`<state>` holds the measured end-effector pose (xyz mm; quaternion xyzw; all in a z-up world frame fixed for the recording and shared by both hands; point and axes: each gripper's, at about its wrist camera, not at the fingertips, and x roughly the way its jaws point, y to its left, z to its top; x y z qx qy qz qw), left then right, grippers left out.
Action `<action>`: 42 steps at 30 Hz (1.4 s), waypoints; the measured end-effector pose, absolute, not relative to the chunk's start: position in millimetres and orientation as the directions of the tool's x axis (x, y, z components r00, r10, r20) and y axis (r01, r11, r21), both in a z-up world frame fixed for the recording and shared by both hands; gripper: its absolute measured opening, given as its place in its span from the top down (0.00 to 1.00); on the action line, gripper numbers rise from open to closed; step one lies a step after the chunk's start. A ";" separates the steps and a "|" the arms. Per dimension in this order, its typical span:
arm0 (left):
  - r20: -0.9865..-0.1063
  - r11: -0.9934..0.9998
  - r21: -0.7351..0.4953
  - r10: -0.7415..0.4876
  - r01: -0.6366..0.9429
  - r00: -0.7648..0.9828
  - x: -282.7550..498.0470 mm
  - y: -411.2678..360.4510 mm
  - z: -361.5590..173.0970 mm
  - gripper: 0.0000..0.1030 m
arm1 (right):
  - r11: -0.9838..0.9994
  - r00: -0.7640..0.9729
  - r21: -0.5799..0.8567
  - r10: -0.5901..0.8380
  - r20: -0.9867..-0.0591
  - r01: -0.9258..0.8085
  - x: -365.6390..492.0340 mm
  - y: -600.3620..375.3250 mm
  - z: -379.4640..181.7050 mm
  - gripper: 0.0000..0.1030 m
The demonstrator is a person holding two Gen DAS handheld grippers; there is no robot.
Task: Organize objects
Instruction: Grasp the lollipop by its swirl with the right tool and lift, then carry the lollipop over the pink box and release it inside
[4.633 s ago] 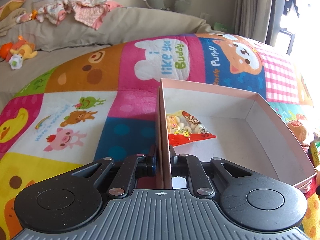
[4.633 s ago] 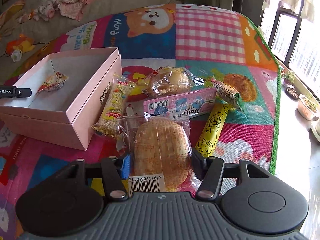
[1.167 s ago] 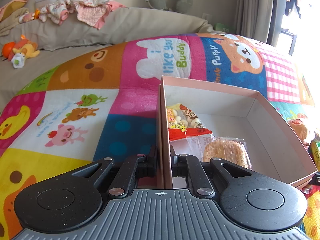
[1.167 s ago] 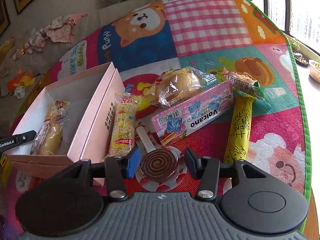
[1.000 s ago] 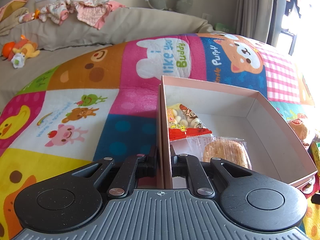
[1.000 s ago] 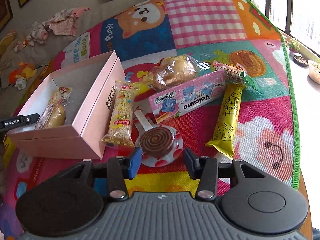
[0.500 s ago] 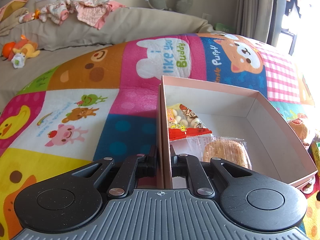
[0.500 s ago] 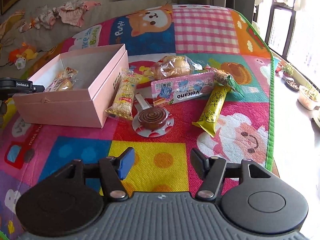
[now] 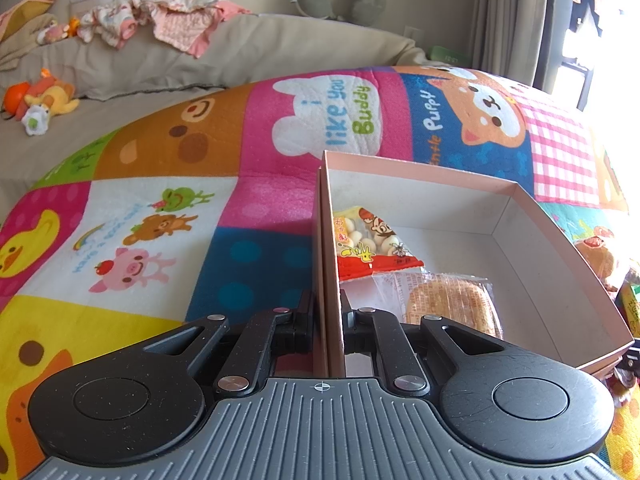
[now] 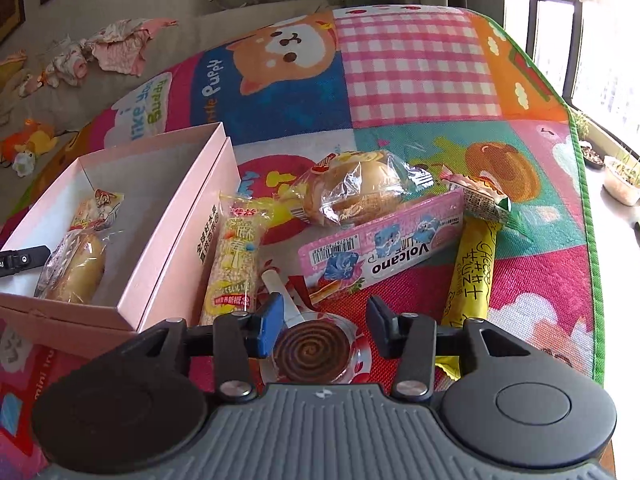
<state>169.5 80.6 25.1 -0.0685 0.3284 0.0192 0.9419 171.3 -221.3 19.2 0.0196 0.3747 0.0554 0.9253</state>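
Packing under way on a patchwork mat. Nearest, right gripper spread wide, fingers released either side of a spiral lollipop lying flat in clear wrap, not yet gripped. Left gripper clenched on the near wall of the pink box. Inside, two items packed: wrapped bun, snack bag. Beyond the lollipop, five left on the mat: rice bar, pink Volcano pack, yellow cheese stick, second bun, small packet. By count, under a third done.
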 end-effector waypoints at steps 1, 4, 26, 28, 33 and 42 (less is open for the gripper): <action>-0.621 0.990 -0.118 -0.010 -0.081 0.783 169.6 80.5 25.1 0.88 | 0.992 0.710 0.072 0.123 -0.693 -0.102 164.3 -221.9 19.6 0.56; -0.622 0.990 -0.118 -0.010 -0.081 0.783 169.7 80.3 24.6 0.88 | 0.991 0.707 0.039 0.118 -0.697 -0.127 139.3 -223.2 19.6 0.56; -0.622 0.990 -0.119 -0.010 -0.081 0.783 169.5 80.6 24.5 0.88 | 0.998 0.688 0.023 0.055 -0.724 -0.056 47.6 -227.2 7.6 0.00; -0.622 0.990 -0.119 -0.011 -0.081 0.783 169.4 80.5 24.6 0.88 | 0.997 0.666 0.018 0.059 -0.743 -0.068 51.0 -227.2 9.1 0.00; -0.621 0.990 -0.117 -0.010 -0.081 0.783 169.4 80.5 24.5 0.88 | 0.987 0.665 0.003 0.109 -0.739 -0.158 56.2 -228.9 9.2 0.00; -0.621 0.990 -0.118 -0.011 -0.081 0.784 169.4 80.4 24.6 0.88 | 0.971 0.684 0.068 0.212 -0.698 -0.231 108.2 -234.2 19.4 0.22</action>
